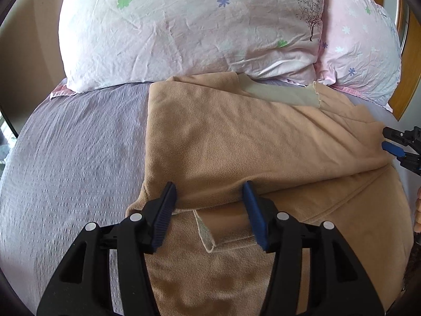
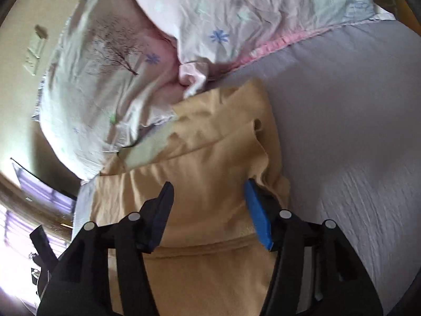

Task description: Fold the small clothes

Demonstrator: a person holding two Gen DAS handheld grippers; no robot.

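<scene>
Two grippers, left (image 1: 209, 192) and right (image 2: 209, 192), are held wide open with nothing gripped. The tan cloth (image 1: 236, 142) is spread on the bed (image 1: 79, 158), its folded edge lying crosswise between the left jaws.

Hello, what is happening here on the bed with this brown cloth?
A person with a gripper in each hand is folding a tan garment on a bed with a lilac sheet, just below two flowered pillows. The garment is already partly folded over itself. The left gripper and the right gripper are both open, with the cloth between their fingers, gripping nothing yet.
</scene>
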